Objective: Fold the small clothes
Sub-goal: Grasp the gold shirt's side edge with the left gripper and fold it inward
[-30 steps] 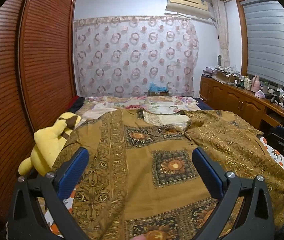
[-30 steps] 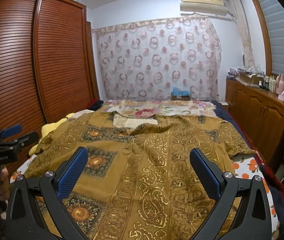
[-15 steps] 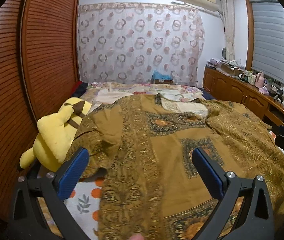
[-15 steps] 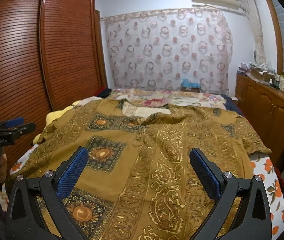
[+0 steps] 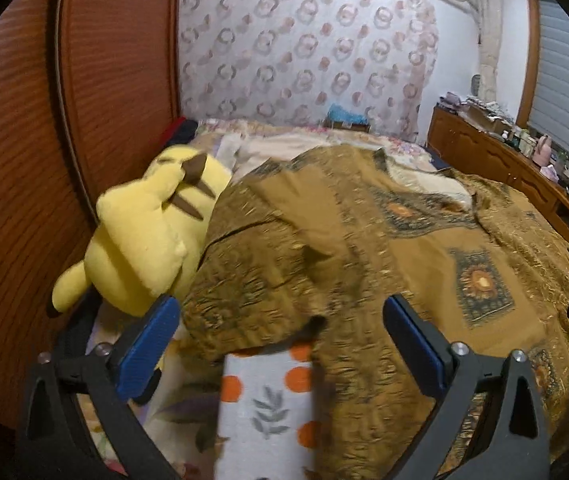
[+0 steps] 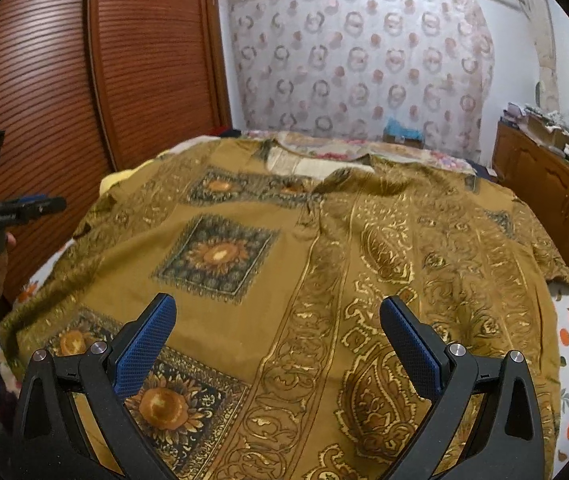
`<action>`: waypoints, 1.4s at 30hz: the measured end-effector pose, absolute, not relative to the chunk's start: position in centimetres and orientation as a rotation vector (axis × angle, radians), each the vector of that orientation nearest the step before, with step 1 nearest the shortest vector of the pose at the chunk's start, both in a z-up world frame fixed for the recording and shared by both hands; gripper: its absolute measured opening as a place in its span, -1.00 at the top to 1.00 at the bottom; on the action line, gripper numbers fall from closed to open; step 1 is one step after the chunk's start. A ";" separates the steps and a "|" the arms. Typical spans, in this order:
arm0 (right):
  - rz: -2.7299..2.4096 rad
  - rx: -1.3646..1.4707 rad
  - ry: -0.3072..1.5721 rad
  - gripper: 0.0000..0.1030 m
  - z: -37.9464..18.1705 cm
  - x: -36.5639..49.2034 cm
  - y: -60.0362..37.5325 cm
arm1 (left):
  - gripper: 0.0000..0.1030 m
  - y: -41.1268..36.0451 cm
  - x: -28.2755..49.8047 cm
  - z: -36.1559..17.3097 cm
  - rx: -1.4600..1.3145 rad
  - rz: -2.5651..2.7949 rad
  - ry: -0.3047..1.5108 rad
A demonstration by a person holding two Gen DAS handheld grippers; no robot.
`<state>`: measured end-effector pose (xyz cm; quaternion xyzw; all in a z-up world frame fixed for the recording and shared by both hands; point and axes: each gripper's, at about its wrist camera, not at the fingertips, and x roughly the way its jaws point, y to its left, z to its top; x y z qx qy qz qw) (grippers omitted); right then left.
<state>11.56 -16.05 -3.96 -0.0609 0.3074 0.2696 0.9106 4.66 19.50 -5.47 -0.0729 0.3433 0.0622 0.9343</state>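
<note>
A mustard-gold patterned shirt (image 6: 324,264) lies spread flat on the bed, collar toward the far end. In the left wrist view its left sleeve (image 5: 268,280) lies just ahead of my left gripper (image 5: 280,344), which is open and empty above the bedsheet. My right gripper (image 6: 278,340) is open and empty, hovering over the shirt's lower front. The left gripper also shows at the left edge of the right wrist view (image 6: 24,210).
A yellow plush toy (image 5: 152,232) lies at the bed's left side against the red-brown slatted wardrobe (image 5: 64,120). The white sheet with orange dots (image 5: 268,400) shows by the sleeve. A wooden cabinet (image 6: 556,200) runs along the right. A patterned curtain (image 6: 364,64) hangs behind.
My left gripper has swung left and dropped toward the shirt's left sleeve and the plush toy. My right gripper has moved closer and lower over the shirt.
</note>
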 end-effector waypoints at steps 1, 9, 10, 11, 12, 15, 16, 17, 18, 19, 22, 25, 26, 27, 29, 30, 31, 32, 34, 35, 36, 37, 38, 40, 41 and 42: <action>0.556 -0.132 0.639 -1.00 -4.1 11.5 -16.0 | -0.93 20.2 5.0 -6.1 -0.170 0.130 0.727; 0.561 -0.167 0.661 -1.00 -4.7 11.6 -15.5 | -0.59 24.4 6.6 -9.9 -0.323 0.121 0.846; 0.562 -0.172 0.663 -1.00 -4.7 11.6 -15.4 | -0.58 25.0 6.7 -10.2 -0.356 0.111 0.853; 0.565 -0.178 0.667 -1.00 -4.7 11.6 -15.3 | -0.58 25.4 6.7 -10.4 -0.382 0.099 0.858; 0.573 -0.178 0.669 -1.00 -4.7 11.7 -15.2 | -0.57 25.9 6.8 -10.7 -0.406 0.088 0.863; 0.593 -0.183 0.683 -1.00 -4.5 12.0 -14.8 | -0.50 26.6 6.9 -11.5 -0.471 0.057 0.879; 0.598 -0.186 0.682 -1.00 -4.4 12.2 -14.6 | -0.34 26.7 7.0 -11.7 -0.488 0.044 0.883; 0.600 -0.189 0.679 -1.00 -4.3 12.3 -14.5 | -0.25 26.7 7.0 -11.8 -0.500 0.037 0.888; 0.606 -0.189 0.678 -1.00 -4.1 12.3 -14.3 | -0.17 26.8 7.0 -12.0 -0.514 0.033 0.895; 0.614 -0.185 0.677 -1.00 -3.9 12.4 -14.1 | -0.06 26.7 6.9 -12.0 -0.525 0.019 0.893; 0.630 -0.186 0.669 -1.00 -3.4 12.6 -13.6 | 0.29 26.5 6.9 -11.6 -0.531 -0.018 0.883; 0.635 -0.200 0.657 -1.00 -3.0 12.8 -13.0 | 0.69 25.8 6.8 -10.7 -0.464 -0.012 0.878; 0.637 -0.201 0.654 -1.00 -2.9 12.8 -12.9 | 0.75 25.4 6.7 -10.3 -0.424 0.009 0.874; 0.638 -0.203 0.653 -1.00 -2.9 12.8 -12.8 | 0.89 25.1 6.7 -9.9 -0.384 0.028 0.869; 0.642 -0.204 0.652 -1.00 -2.9 12.7 -12.7 | 0.93 24.6 6.4 -8.6 -0.341 0.045 0.841; 0.643 -0.203 0.653 -1.00 -3.0 12.7 -12.7 | 0.93 24.4 6.3 -8.0 -0.330 0.048 0.829; 0.643 -0.203 0.655 -1.00 -3.1 12.7 -12.7 | 0.93 24.1 6.1 -7.1 -0.306 0.058 0.811; 0.643 -0.201 0.656 -1.00 -3.2 12.7 -12.8 | 0.93 23.6 6.0 -6.1 -0.276 0.068 0.789; 0.642 -0.198 0.660 -1.00 -3.3 12.7 -12.9 | 0.93 22.8 6.1 -4.4 -0.243 0.060 0.757; 0.640 -0.196 0.659 -1.00 -3.3 12.7 -13.0 | 0.93 22.4 6.2 -3.7 -0.234 0.050 0.744; 0.638 -0.194 0.656 -1.00 -3.3 12.8 -13.2 | 0.93 21.6 6.5 -2.8 -0.219 0.036 0.728; 0.632 -0.189 0.652 -1.00 -3.1 12.8 -13.5 | 0.93 21.0 6.8 -2.1 -0.205 0.027 0.718; 0.629 -0.183 0.650 -1.00 -3.0 12.9 -13.7 | 0.93 20.2 7.2 -1.5 -0.190 0.013 0.711; 0.619 -0.168 0.645 -1.00 -2.9 12.9 -14.4 | 0.93 18.1 8.2 -0.4 -0.149 -0.019 0.700; 0.615 -0.164 0.645 -1.00 -2.8 13.0 -14.6 | 0.93 16.9 8.8 0.0 -0.126 -0.034 0.698; 0.608 -0.158 0.644 -1.00 -2.8 13.1 -15.0 | 0.93 15.8 9.2 0.3 -0.108 -0.053 0.697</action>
